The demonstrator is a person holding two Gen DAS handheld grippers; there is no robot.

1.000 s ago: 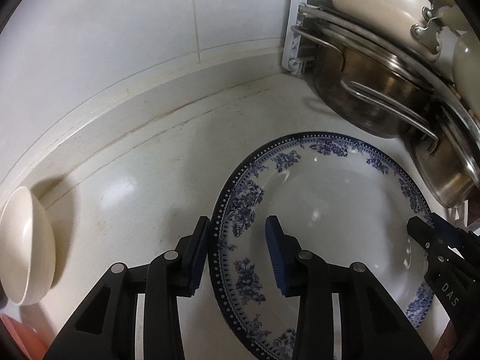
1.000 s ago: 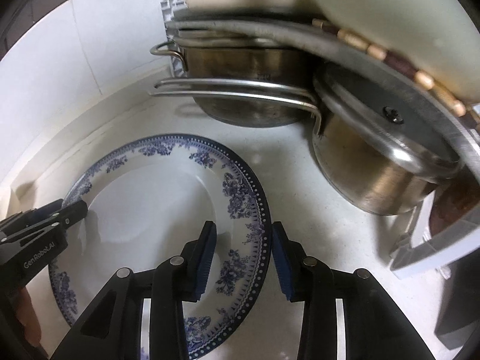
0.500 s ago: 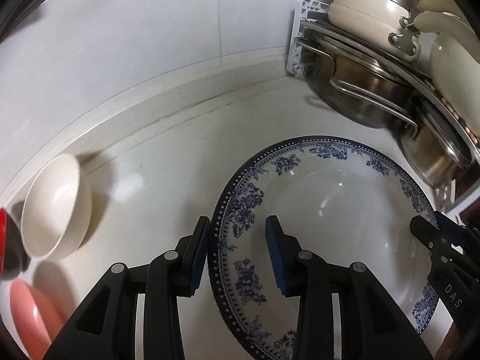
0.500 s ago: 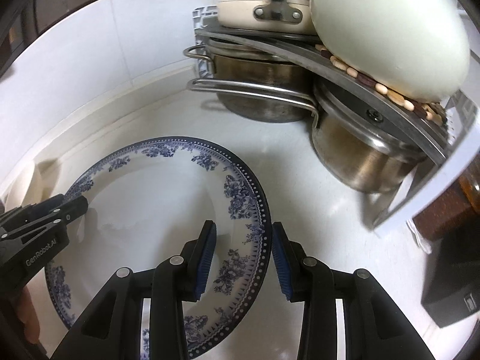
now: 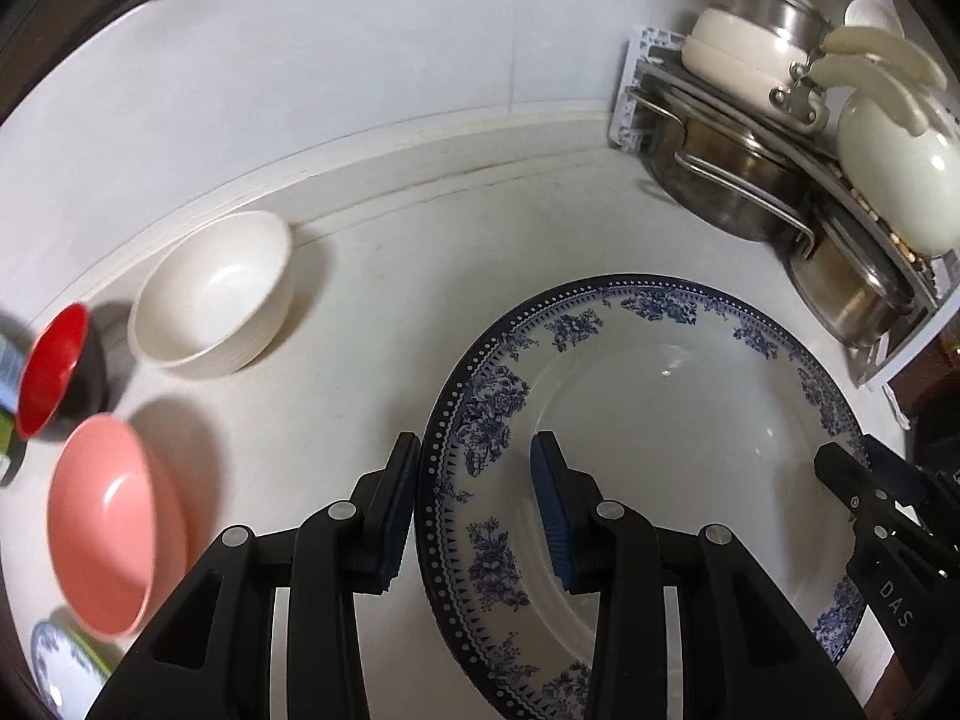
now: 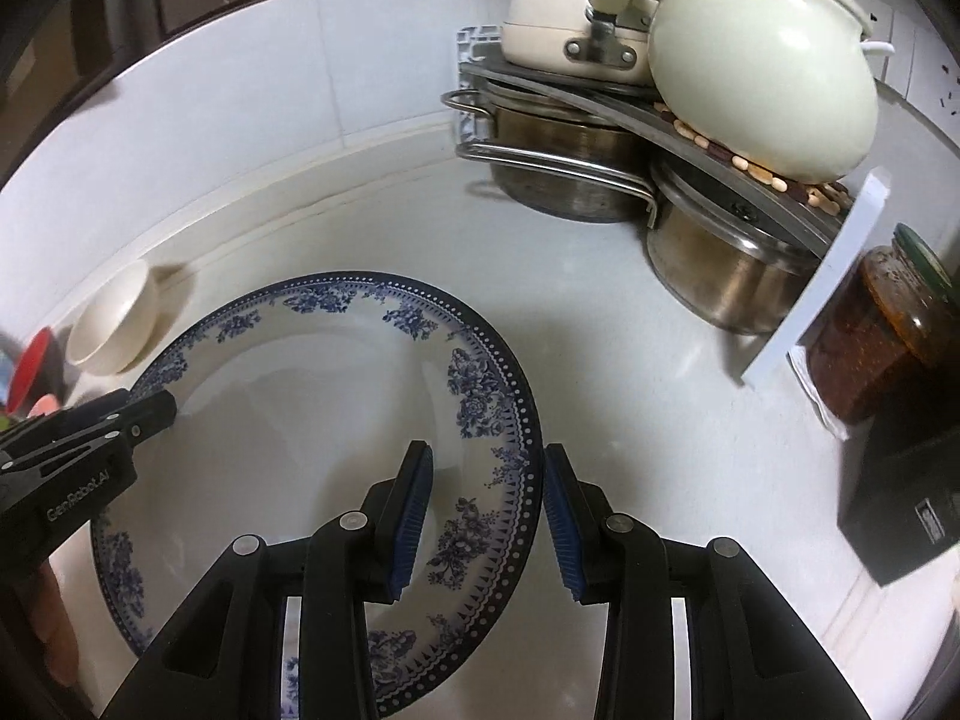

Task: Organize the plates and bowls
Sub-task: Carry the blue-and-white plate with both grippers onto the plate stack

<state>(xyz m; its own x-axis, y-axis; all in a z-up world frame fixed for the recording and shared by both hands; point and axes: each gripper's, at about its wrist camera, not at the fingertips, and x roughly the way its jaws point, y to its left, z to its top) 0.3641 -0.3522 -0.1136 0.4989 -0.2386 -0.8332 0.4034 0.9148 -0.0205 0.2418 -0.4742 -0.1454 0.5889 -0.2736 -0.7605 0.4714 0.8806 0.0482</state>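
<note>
A large white plate with a blue floral rim (image 5: 690, 450) (image 6: 312, 408) hangs above the white counter, held at opposite edges. My left gripper (image 5: 474, 510) is shut on its left rim, one finger under and one over. My right gripper (image 6: 486, 510) grips the right rim the same way. Each gripper shows in the other's view: the right gripper (image 5: 858, 480) at the plate's far edge, the left gripper (image 6: 150, 414) likewise. A white bowl (image 5: 210, 294) (image 6: 114, 324), a red bowl (image 5: 51, 366) and a pink bowl (image 5: 102, 516) sit on the counter to the left.
A corner rack (image 5: 780, 180) (image 6: 600, 168) at the back right holds steel pots, with a cream pot (image 6: 762, 60) on top. A jar (image 6: 876, 336) and a black box (image 6: 900, 504) stand at the right. A small blue-patterned plate (image 5: 57, 666) peeks in at lower left.
Both grippers have drawn up and back from the rack with the plate between them. The counter looks farther away, and the white, red and pink bowls have come into view at left.
</note>
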